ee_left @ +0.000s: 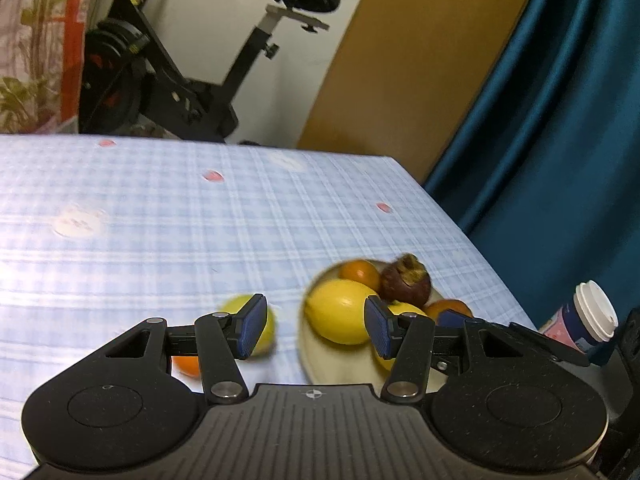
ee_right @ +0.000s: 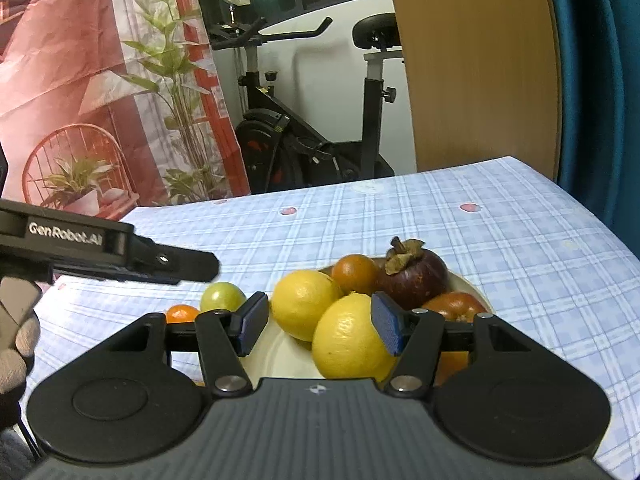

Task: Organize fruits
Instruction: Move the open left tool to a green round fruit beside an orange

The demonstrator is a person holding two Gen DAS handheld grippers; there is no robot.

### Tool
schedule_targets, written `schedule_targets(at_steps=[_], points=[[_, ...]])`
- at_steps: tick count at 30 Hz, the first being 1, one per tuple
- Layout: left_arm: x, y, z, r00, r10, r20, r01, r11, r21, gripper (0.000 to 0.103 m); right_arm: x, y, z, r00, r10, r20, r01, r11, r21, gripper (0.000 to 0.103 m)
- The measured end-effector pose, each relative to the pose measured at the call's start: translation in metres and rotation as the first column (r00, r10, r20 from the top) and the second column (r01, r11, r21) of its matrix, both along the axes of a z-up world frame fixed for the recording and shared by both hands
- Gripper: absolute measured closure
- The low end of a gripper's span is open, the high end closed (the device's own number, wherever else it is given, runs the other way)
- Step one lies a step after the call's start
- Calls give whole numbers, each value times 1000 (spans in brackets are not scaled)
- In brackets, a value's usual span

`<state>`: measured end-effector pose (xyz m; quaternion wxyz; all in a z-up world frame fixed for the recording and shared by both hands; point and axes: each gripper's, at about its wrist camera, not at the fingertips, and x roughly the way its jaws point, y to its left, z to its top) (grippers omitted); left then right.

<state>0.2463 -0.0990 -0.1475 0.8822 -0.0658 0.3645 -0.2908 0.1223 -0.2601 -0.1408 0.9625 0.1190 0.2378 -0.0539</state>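
A cream plate (ee_right: 276, 354) on the checked tablecloth holds two lemons (ee_right: 304, 304) (ee_right: 348, 346), an orange (ee_right: 354, 274), a dark mangosteen (ee_right: 416, 276) and a reddish-brown fruit (ee_right: 456, 306). Left of the plate, on the cloth, lie a green-yellow fruit (ee_right: 222, 296) and a small orange (ee_right: 182, 314). My right gripper (ee_right: 320, 328) hangs open over the near lemon, its pads not pressing it. My left gripper (ee_left: 316, 330) is open and empty above the plate's left rim (ee_left: 312, 360). It hovers over the loose green-yellow fruit (ee_left: 236, 310) and small orange (ee_left: 186, 364). The right wrist view shows it from the side (ee_right: 200, 266).
A paper cup with a white lid (ee_left: 592, 316) stands off the table's right side. The table's right edge (ee_left: 472, 240) borders a blue curtain (ee_left: 560, 140). An exercise bike (ee_right: 304, 136) and a wooden panel stand behind the table. A gloved hand (ee_right: 16, 344) holds the left gripper.
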Motion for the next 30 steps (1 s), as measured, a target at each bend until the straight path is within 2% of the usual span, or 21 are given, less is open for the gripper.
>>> schedule_targets(at_steps=[13,19,23,24,27,30], points=[[15,72,20,990,122,69,-126,990,59,47,11,14,-2,998,62,2,-62,998,16,43],[25,90,8,987,159,38,-161,985,64,47,21,23,-6,995,103,-3,-102,994,22,43],[29,88,-2,989,144,10,-145,988,61,47,31,32,-10,989,144,-16,-144,990,12,43],[30,86,-4,991,136,7,-136,989,59,48,33,35,-11,987,157,-23,-157,988,2,44],[34,79,-8,995,103,5,-103,993,52,48,45,42,-16,981,182,-61,-185,982,-42,59],[42,72,-15,995,95,-13,-95,995,37,51,57,46,-16,975,211,-69,-214,976,-47,60]])
